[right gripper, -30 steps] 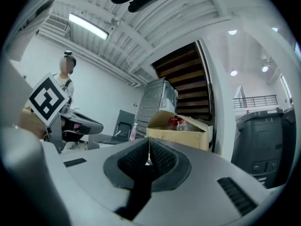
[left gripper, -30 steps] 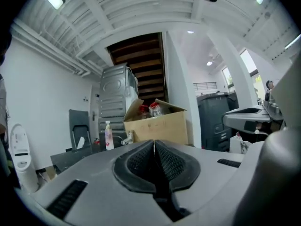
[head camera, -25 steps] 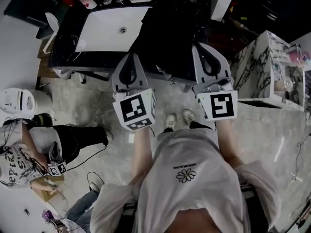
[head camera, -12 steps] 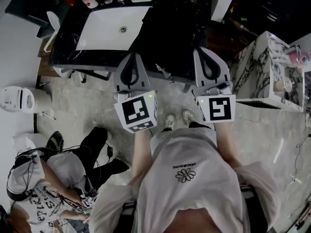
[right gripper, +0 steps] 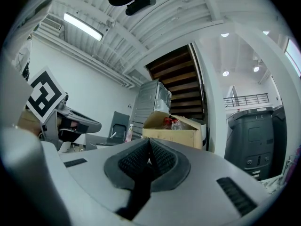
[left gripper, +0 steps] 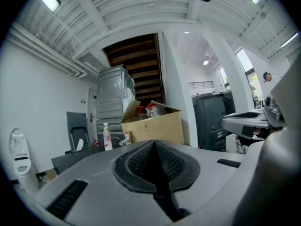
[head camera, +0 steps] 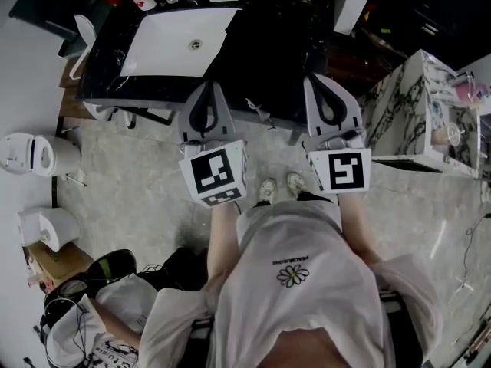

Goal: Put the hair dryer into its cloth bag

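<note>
At the dark counter (head camera: 265, 90), the left hand-held gripper (head camera: 207, 89) and right hand-held gripper (head camera: 327, 81) hover closed on nothing; hair dryer and bag unseen, progress unclear.

The head view looks steeply down from above onto the left hand-held gripper (head camera: 208, 90), the right hand-held gripper (head camera: 328, 81) and the counter (head camera: 268, 60) at the frame's top. Each gripper view looks level along its own jaws, close up; both share the cardboard box (left gripper: 153, 126) (right gripper: 171, 136) at centre.
</note>
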{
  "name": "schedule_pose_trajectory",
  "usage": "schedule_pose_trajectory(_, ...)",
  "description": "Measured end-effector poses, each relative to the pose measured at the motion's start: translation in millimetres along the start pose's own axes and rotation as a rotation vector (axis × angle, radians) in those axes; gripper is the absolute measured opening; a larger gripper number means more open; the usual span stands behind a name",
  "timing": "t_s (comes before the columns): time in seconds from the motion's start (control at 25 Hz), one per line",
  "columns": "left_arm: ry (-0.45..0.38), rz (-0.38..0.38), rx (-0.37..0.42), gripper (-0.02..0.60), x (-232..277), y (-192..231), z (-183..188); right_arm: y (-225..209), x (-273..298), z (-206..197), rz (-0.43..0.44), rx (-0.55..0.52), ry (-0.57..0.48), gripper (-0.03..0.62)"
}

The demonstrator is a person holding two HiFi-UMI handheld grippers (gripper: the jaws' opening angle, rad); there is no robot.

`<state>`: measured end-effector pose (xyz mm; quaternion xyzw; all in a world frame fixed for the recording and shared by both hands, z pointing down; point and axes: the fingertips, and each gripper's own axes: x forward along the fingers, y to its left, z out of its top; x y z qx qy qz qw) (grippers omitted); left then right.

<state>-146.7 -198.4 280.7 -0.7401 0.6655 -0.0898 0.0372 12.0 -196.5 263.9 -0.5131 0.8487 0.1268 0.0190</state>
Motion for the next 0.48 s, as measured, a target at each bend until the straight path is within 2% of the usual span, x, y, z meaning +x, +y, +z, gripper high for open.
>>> schedule_pose_trajectory(0.48, 0.014, -0.002, -0.003, 0.017, 0.2, 1.8, -4.9, 1.4, 0.7, 1.7, 0.001, -0.002, -0.001, 0.012)
